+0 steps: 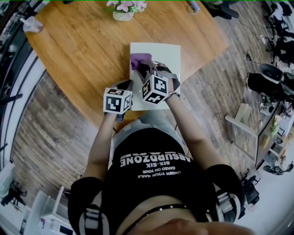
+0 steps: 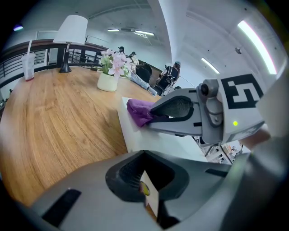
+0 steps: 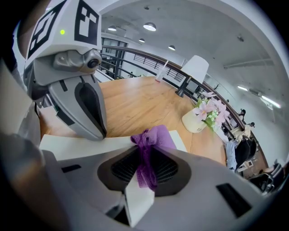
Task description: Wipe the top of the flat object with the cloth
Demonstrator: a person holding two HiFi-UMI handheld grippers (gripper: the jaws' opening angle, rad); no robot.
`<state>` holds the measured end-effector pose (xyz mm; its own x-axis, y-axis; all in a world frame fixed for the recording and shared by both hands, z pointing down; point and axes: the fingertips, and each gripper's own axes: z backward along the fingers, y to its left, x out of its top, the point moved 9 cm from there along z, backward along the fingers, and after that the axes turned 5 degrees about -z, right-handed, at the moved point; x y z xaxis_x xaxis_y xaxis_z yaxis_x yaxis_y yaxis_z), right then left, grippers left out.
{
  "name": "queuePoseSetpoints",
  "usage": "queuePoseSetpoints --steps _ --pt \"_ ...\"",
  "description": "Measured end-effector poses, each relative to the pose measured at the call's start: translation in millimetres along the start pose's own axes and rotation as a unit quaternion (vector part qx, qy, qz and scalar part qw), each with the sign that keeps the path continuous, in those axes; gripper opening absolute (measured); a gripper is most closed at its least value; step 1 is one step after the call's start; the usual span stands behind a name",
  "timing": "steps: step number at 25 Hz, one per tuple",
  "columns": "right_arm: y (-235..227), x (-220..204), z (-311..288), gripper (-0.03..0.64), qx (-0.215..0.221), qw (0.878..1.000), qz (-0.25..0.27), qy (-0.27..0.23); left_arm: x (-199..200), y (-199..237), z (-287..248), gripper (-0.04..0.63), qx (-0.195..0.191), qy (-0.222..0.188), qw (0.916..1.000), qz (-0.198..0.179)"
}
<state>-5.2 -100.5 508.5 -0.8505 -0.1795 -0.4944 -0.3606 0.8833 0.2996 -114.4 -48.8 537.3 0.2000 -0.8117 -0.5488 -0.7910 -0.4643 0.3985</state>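
A white flat board [image 1: 158, 57] lies on the wooden table [image 1: 82, 50]. A purple cloth [image 1: 139, 59] rests on its far left corner. My right gripper [image 1: 146, 69] is shut on the cloth [image 3: 153, 135], which bunches out past the jaw tips [image 3: 144, 167] onto the board [image 3: 81, 144]. My left gripper [image 1: 126, 87] sits at the board's left edge near the front, jaws together [image 2: 146, 180] with nothing seen between them. In the left gripper view, the right gripper [image 2: 156, 112] lies low over the board [image 2: 153, 140], the cloth [image 2: 137, 110] at its tip.
A pot of pink flowers [image 1: 124, 11] stands on the table just beyond the board. A cup with a straw [image 1: 32, 25] is at the far left, and a white lamp [image 2: 67, 36] is behind it. The table's edge runs close to the board's right and near sides.
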Motion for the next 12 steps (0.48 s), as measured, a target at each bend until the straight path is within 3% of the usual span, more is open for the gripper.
queuePoseSetpoints --steps 12 --pt "25.1 -8.1 15.6 0.1 0.025 0.999 -0.02 -0.011 -0.1 -1.3 0.2 0.006 0.005 0.0 1.0 -0.006"
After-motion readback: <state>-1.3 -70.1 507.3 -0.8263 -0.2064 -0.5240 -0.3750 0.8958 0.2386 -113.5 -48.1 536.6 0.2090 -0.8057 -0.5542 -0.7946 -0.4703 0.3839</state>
